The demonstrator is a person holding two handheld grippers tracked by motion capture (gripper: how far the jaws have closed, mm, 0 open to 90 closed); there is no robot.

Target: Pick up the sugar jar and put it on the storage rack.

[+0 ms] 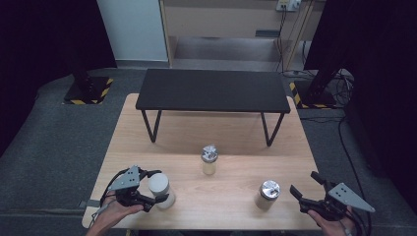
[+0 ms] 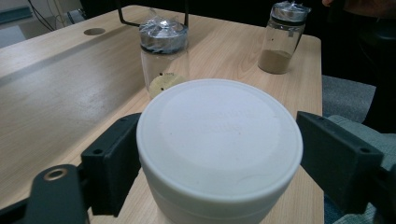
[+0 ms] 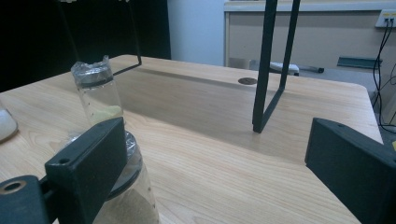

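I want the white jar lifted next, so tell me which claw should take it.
Left. The left claw already has its jaws on either side of the white jar, seemingly touching its lid. The right claw stands open across the table, beside the foil-capped jar.

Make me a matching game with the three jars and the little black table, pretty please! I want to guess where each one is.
Things:
1. white jar
2. jar with yellow stuff
3. jar with brown powder
4. black shelf

Places:
A. at the far end of the wooden table, standing on thin legs
B. between the jaws of the left gripper
C. alone in the middle of the table
D. near the right gripper, which is open and off to its side

Pairs: 1-B, 2-C, 3-D, 4-A
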